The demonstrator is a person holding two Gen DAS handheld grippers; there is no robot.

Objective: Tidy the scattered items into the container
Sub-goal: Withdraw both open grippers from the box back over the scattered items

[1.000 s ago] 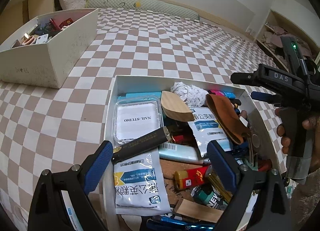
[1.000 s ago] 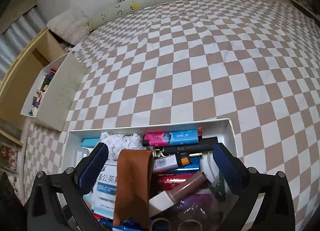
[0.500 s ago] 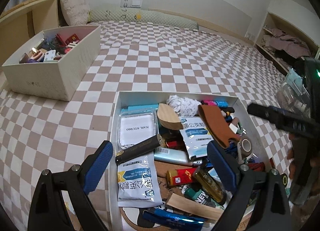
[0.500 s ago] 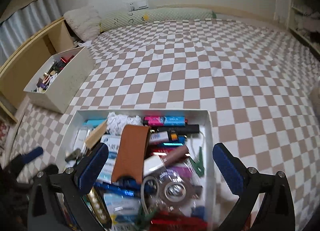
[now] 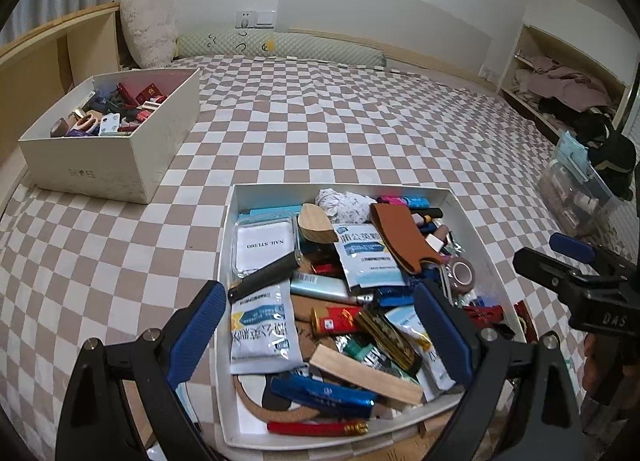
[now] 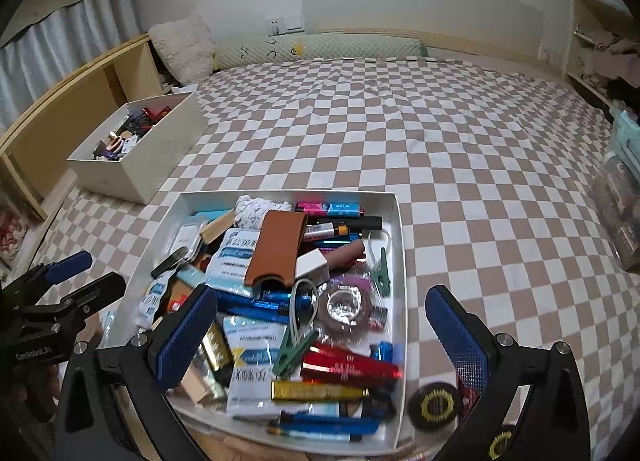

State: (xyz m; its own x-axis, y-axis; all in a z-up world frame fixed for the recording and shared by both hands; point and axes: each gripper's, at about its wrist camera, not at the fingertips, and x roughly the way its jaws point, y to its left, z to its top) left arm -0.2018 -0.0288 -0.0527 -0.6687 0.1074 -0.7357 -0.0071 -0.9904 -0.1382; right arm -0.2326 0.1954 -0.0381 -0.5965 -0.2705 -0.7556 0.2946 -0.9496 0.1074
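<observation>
Container: white shallow box (image 5: pixel 230 261) low in the middle of both views, on the checkered bed (image 5: pixel 340 121), heaped with small things.
Left hand-held gripper (image 5: pixel 316 335): mine, released, blue pads spread wide and holding nothing, at the bottom of the left wrist view over the near end of the box.
Right hand-held gripper (image 6: pixel 322 337): also released and empty, at the bottom of the right wrist view; its right pad hangs outside the box's right wall.
Scattered items: black round patches with yellow rings (image 6: pixel 434 401) lie on the bed at the lower right of the right wrist view, just beside the box's right wall. They seem to be what is left outside.
Handling: I judge the patches light, thin and flat, so hard to get under on soft bedding; I would pinch one by its edge. The brown leather sleeve (image 6: pixel 278 247) on top of the heap looks soft and stable. The foil sachets (image 5: pixel 264 327) look slippery, and the wooden block (image 5: pixel 366 375) stiff.
Second box: taller white shoebox (image 5: pixel 120 157) at the upper left of both views, well apart, also holding small things.
Change: both cameras have pulled up and back over the last second. A second ago only the far end of the box showed in my right view; now nearly the whole box shows.
</observation>
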